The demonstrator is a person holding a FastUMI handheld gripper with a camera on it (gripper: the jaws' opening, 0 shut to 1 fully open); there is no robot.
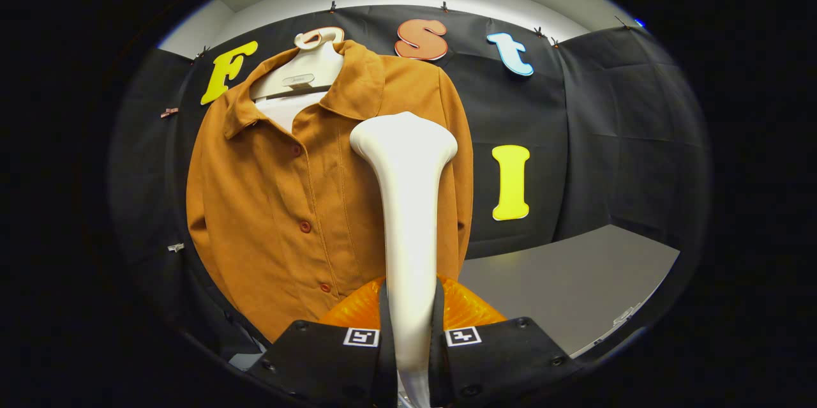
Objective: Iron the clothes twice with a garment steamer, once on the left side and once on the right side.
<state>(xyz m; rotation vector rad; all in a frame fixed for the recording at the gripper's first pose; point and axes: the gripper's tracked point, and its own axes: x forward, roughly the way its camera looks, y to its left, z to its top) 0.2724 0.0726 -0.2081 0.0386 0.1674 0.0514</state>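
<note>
Furthest to the left hangs the shirt [281,204], a rust-brown button-up with a spread collar, draped on a white hanger [305,69] whose hook sits against the black cloth wall [574,140] of the booth. The top of the shirt is open, so the pale body of the hanger shows inside the collar (a small plate sits on it, too small to make out). A row of dark red buttons [305,226] runs down the placket, and the cloth falls fairly flat, with the left sleeve curving down along the garment's edge.

In front of the shirt's right half rises the garment steamer [408,216], a glossy white handle that widens into a broad rounded head. The head stands level with the chest of the shirt, just right of the placket; whether it touches the cloth cannot be told from this angle. Around the steamer's lower part sits a translucent orange piece [466,309], showing on both sides of the handle.

The claw [412,344] pinches the steamer's handle, its two black fingers [319,357] pressed against the white shaft from either side, each carrying a small square marker.

To the right, beyond the fingers, lies a grey bench [574,280] against the black wall.
</note>
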